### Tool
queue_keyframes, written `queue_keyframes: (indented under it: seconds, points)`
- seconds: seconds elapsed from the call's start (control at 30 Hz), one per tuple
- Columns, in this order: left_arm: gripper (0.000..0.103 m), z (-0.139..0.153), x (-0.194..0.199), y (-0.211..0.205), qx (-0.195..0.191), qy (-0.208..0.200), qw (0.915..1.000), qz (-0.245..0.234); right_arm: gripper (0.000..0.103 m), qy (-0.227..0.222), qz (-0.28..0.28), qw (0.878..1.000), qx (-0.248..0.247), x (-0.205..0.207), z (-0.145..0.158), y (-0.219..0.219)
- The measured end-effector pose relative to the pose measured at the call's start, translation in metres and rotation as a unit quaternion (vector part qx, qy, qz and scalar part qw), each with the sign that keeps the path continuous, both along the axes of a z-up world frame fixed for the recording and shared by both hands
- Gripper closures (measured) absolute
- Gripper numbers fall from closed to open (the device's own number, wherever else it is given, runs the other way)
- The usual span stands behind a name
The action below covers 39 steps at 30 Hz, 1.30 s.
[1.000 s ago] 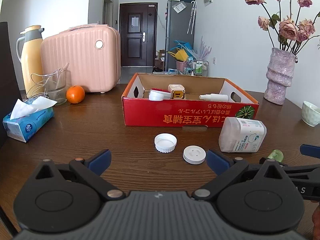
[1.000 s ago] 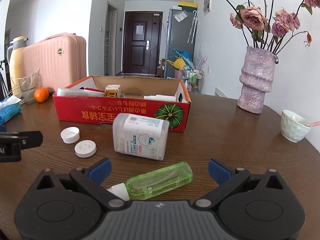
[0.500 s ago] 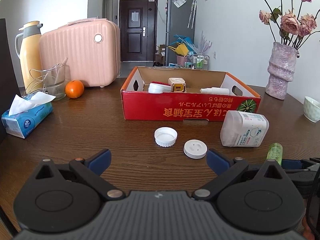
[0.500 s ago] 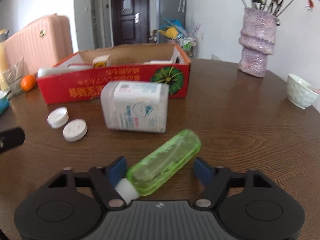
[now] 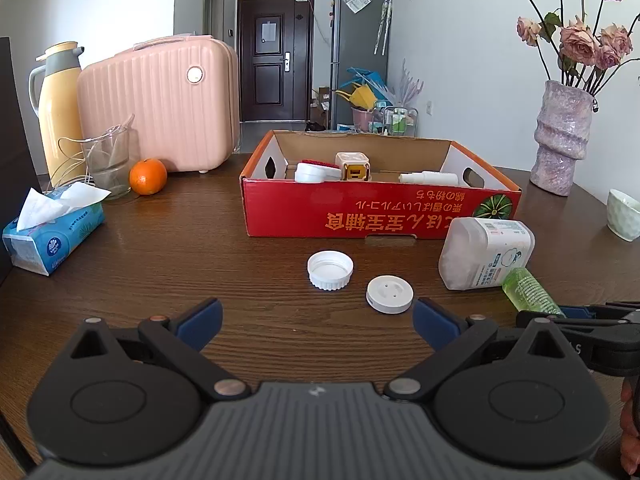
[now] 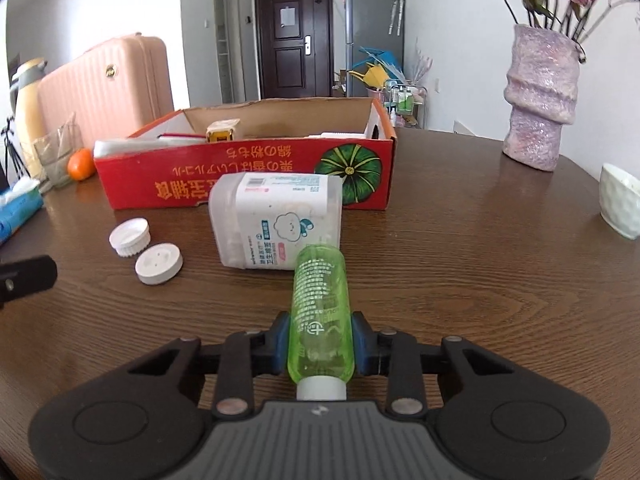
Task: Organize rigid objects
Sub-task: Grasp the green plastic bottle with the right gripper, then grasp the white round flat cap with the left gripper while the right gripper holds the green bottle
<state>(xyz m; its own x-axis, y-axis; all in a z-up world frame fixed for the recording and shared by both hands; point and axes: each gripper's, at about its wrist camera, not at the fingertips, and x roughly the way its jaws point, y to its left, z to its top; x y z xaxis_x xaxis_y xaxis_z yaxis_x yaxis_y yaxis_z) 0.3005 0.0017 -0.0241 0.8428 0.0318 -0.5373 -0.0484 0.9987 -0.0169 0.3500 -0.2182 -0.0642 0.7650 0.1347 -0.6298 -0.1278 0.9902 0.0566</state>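
Right gripper [image 6: 320, 346]: blue fingers [image 6: 280, 344] clamped on either side of the green bottle [image 6: 320, 312], near its white-capped end; the bottle points away from the camera, its far end touching or just short of the white canister [image 6: 280, 220].

Left gripper [image 5: 316, 318]: fingers wide apart, holding nothing, low over the counter [image 5: 180, 248].

White canister: lying on its side, label up, just in front of the red box [image 6: 248, 172], toward that box's right end.

Ribbed white cap [image 5: 330, 270]: open side up, on the counter near the box front.

Flat white disc lid [image 5: 389, 294]: just beside the cap, to its right and nearer.

Red box: open cardboard tray, far centre of the counter; contains a small yellow and white cube [image 5: 352, 166], a white and red item [image 5: 314, 171] and a slim white bottle [image 5: 428, 178] lying flat.

Left side of counter: tissue pack [image 5: 52, 236], orange [image 5: 147, 176], clear glass [image 5: 106, 164], yellow thermos [image 5: 58, 108], pink suitcase [image 5: 160, 104].

Right side of counter: purple vase [image 5: 564, 136] with dried roses, pale cup [image 5: 623, 216].
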Motion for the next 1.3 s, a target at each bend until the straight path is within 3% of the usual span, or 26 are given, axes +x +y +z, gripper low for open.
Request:
queue_keyframes:
  seconds: [0.33, 1.07, 1.2, 1.3]
  points:
    - [0.000, -0.003, 0.002, -0.001, 0.003, 0.006, 1.0000, -0.002, 0.073, -0.068, -0.022, 0.996, 0.043, -0.022, 0.027, -0.020]
    - [0.000, -0.020, 0.042, -0.026, 0.009, 0.048, 0.9983, -0.030, 0.073, -0.114, -0.018, 0.992, 0.039, -0.010, 0.032, -0.026]
    - [0.005, -0.023, 0.052, -0.033, 0.009, 0.054, 0.9979, -0.034, 0.073, -0.119, -0.017, 0.992, 0.041, -0.001, 0.029, -0.030]
    - [0.017, -0.025, 0.061, -0.039, 0.009, 0.061, 0.9973, -0.041, 0.073, -0.119, -0.029, 0.992, 0.041, 0.007, 0.026, -0.034]
